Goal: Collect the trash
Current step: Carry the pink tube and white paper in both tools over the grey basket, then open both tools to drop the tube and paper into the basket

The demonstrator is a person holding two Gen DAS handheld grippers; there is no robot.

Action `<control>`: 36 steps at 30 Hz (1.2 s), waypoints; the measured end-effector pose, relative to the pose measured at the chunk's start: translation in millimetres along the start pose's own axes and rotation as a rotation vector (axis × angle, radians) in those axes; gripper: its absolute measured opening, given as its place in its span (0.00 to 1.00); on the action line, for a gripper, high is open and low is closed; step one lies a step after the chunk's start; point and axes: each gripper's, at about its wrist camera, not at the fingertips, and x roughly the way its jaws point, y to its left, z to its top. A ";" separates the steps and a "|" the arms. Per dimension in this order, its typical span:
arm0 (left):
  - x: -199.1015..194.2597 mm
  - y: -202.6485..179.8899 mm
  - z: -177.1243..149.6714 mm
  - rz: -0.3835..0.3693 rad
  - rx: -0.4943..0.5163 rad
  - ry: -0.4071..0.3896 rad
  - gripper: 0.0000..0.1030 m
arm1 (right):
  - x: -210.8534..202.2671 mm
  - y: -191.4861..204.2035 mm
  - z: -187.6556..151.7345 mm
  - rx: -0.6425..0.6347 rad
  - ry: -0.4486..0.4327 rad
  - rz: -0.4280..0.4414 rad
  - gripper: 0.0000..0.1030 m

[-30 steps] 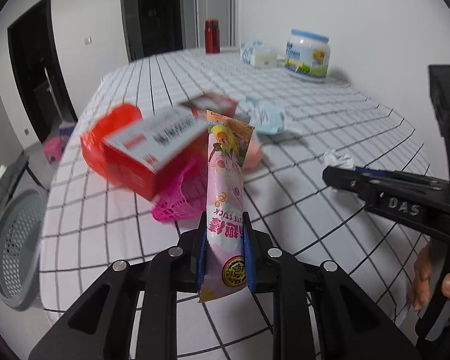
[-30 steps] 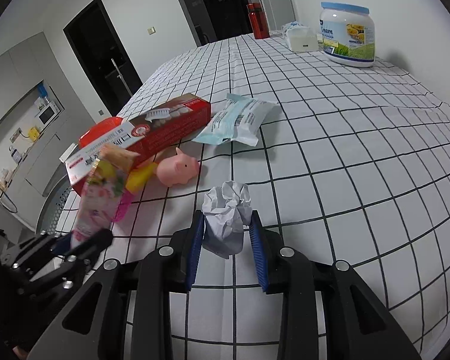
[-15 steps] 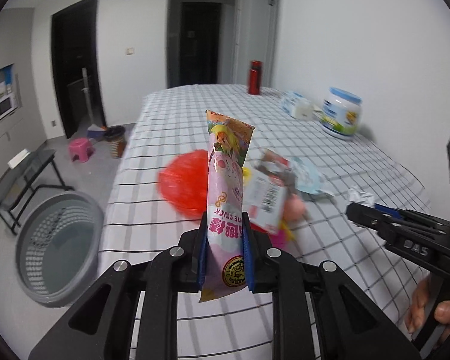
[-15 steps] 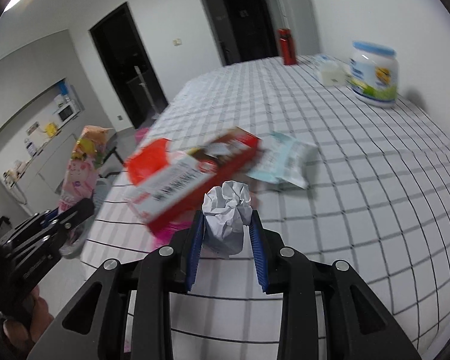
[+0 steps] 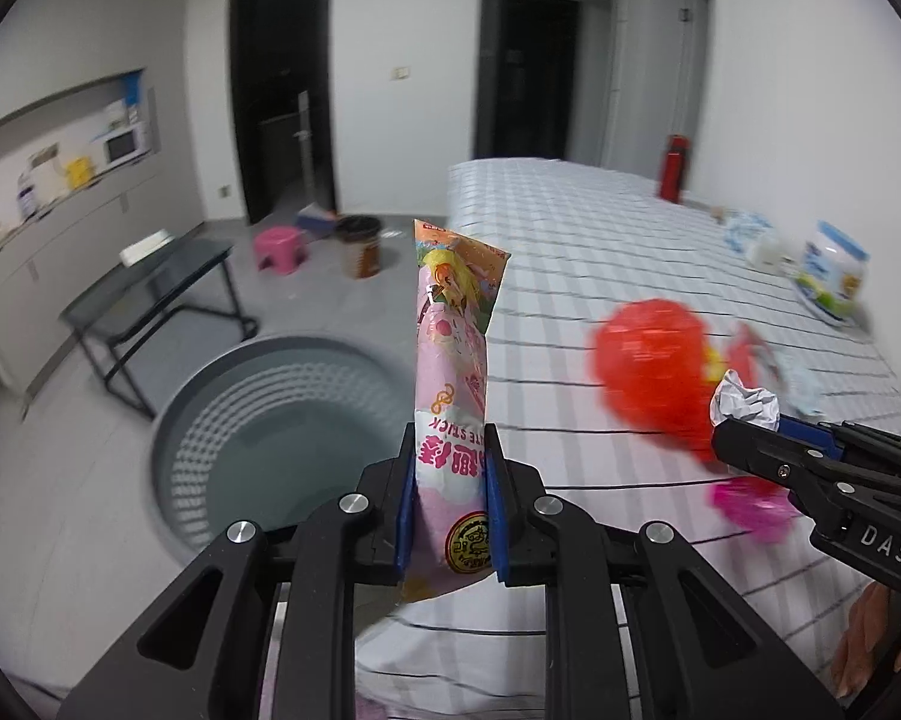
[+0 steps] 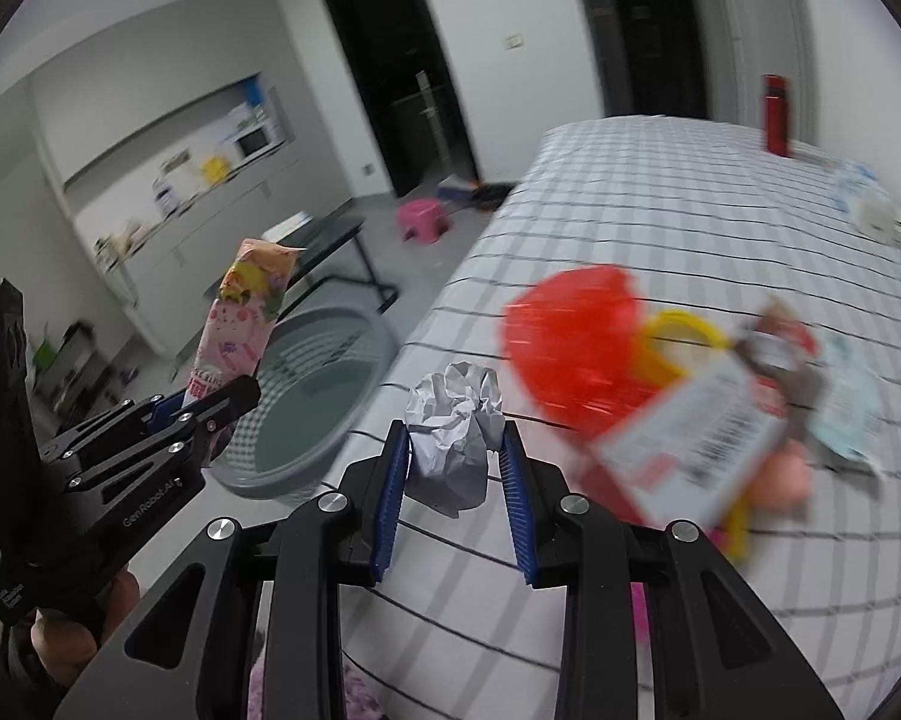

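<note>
Left tool (image 5: 450,504) clamps upright pink snack wrapper (image 5: 453,360) | right tool (image 6: 456,468) grips crumpled paper ball (image 6: 453,426) | grey basket (image 5: 282,432) at 9 o'clock, seemingly floor-level | release only once centred over it.

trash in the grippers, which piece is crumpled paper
The white paper ball in the right hand-held gripper; the left hand-held gripper pinches a pink snack wrapper.
</note>
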 end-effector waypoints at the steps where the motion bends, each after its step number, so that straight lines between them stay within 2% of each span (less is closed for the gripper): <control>1: 4.0 8.2 0.0 0.012 -0.014 0.008 0.19 | 11.6 8.7 5.2 -0.016 0.015 0.014 0.29; 5: 22.9 49.6 -3.4 0.061 -0.075 0.043 0.19 | 43.2 36.8 20.2 -0.062 0.050 0.047 0.29; 14: 56.1 103.9 -13.7 0.108 -0.137 0.114 0.19 | 111.1 80.2 37.6 -0.118 0.145 0.091 0.29; 25: 88.8 141.9 -26.1 0.127 -0.184 0.204 0.19 | 175.0 119.7 43.1 -0.160 0.237 0.119 0.29; 36: 103.6 159.8 -37.1 0.147 -0.221 0.244 0.20 | 212.3 120.9 39.1 -0.149 0.293 0.129 0.29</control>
